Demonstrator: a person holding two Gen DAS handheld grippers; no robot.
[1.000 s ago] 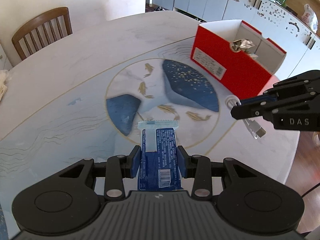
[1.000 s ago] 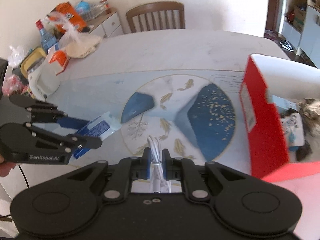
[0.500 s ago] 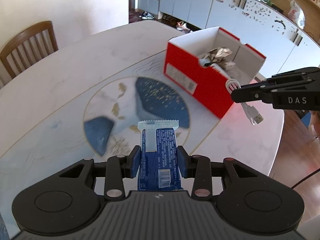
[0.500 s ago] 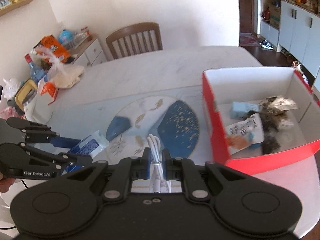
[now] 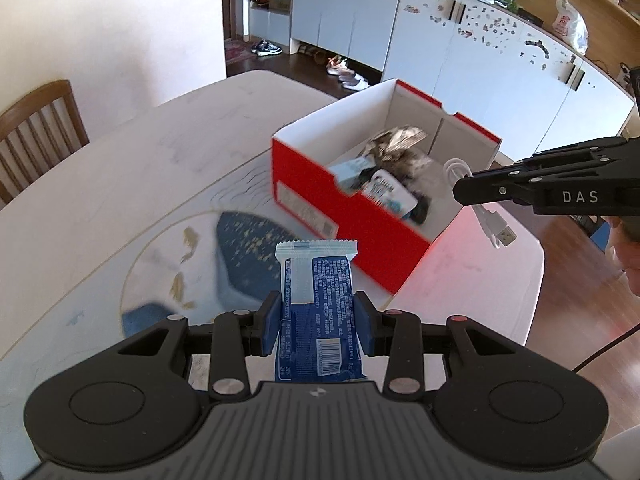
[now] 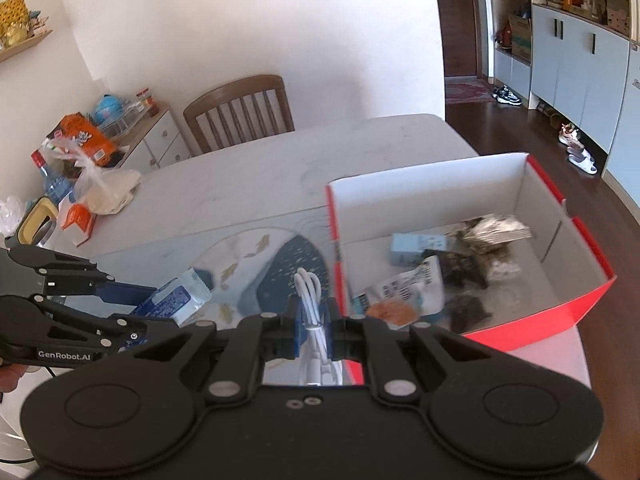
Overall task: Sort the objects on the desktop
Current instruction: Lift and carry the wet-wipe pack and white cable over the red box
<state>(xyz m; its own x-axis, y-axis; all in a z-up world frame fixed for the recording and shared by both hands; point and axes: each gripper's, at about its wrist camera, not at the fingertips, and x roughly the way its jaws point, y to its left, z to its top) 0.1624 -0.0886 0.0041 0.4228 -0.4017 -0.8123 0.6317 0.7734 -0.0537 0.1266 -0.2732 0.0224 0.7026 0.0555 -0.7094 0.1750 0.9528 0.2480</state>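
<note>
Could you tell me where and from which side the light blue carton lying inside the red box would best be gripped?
Probably from straight above, closing across the short width of the light blue carton. It lies flat on the floor of the red box, whose walls block side approaches; its left end is clearest of the crumpled wrappers.

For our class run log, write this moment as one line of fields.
left gripper: shut on blue snack packet | right gripper: shut on white USB cable | red box: open, holds items | both loads above table

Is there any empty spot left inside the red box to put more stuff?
Yes. Inside the red box, the floor along the far white wall is bare. The pile of packets crowds the middle and near side. The table between the box and the chair is bare too.
</note>
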